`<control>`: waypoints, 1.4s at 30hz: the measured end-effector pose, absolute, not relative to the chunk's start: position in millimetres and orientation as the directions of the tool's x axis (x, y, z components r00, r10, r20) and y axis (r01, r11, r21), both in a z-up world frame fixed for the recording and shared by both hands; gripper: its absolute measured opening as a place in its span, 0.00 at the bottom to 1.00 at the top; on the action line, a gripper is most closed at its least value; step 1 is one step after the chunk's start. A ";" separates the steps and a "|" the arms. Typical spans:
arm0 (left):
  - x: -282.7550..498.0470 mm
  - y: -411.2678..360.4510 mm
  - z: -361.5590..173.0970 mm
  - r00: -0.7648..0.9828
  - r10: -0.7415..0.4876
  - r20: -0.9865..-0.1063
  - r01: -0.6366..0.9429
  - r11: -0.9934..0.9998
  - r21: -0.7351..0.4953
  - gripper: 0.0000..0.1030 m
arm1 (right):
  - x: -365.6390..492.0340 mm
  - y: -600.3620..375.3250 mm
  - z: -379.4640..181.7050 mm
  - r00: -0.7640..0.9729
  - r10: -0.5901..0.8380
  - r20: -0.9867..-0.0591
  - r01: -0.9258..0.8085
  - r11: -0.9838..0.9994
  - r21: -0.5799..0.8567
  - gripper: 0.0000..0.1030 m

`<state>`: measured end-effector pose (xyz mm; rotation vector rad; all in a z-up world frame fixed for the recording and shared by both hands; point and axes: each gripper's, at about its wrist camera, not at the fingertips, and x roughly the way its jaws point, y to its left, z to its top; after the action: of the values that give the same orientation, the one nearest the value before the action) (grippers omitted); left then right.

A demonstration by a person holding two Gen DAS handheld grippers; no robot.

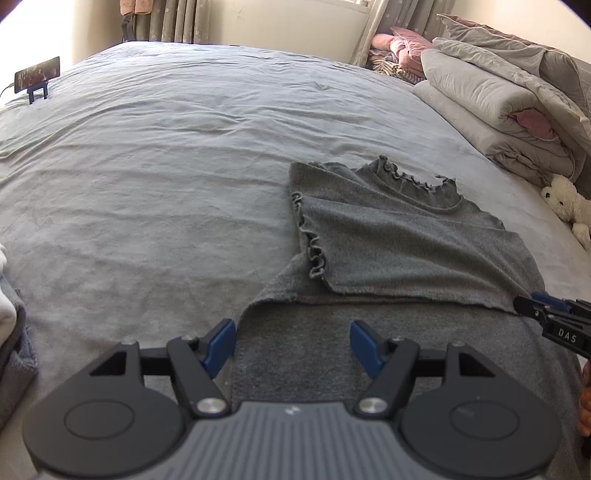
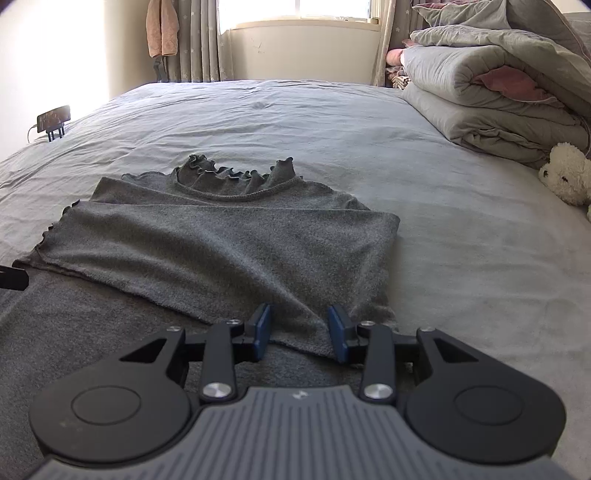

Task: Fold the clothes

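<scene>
A grey top [image 2: 207,240] lies flat on the bed [image 2: 461,221], a little to the right of the middle. Its frilly neck [image 2: 236,177] points away toward the window [image 2: 295,9]. Its bottom part runs back toward the person, so its long way goes from near to far. Both sleeves look folded in across the chest, and one frilly cuff [image 1: 314,251] lies on the left side.

The left gripper [image 1: 291,343] hovers over the near left edge of the top. Its jaws are spread wide and hold nothing. The right gripper [image 2: 299,332] is at the near right side. Its jaws are apart too, with a bump of grey cloth between them, but they are not squeezing it. Both grippers are about equally close to the near end of the top.

The very bottom edge of the top is hidden under the grippers. I cannot tell if the right fingers touch the cloth.

A folded quilt [image 2: 491,88] and a white soft toy [image 2: 565,173] sit off to the right.
</scene>
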<state>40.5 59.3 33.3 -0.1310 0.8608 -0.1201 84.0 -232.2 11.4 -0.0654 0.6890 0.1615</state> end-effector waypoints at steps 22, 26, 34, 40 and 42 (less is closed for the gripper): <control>-14.3 37.0 33.0 0.691 -0.079 -0.718 0.063 0.997 -0.050 0.60 | 5.7 -211.8 3.1 0.783 0.080 -0.617 -0.121 0.992 -0.025 0.61; -35.6 29.3 33.0 0.730 -0.071 -0.680 0.127 0.991 0.034 0.52 | -10.4 -213.2 2.4 0.782 0.069 -0.620 -0.124 0.991 -0.046 0.62; -73.6 15.6 26.1 0.764 -0.060 -0.642 0.194 0.971 0.140 0.53 | -37.3 -207.0 -4.2 0.793 0.020 -0.609 -0.087 0.993 -0.080 0.64; -98.5 29.7 20.4 0.737 -0.042 -0.675 0.139 0.986 0.091 0.53 | -66.1 -208.3 -1.3 0.740 -0.047 -0.671 -0.018 0.996 -0.090 0.67; -112.1 37.8 22.0 0.717 -0.049 -0.695 0.129 0.990 0.064 0.53 | -83.7 -212.3 -1.6 0.728 -0.044 -0.684 -0.001 0.998 -0.065 0.67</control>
<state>-112.1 37.8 22.0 0.1105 0.7651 -0.0984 -83.7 -212.3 -1.6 -0.0621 0.7555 -0.0237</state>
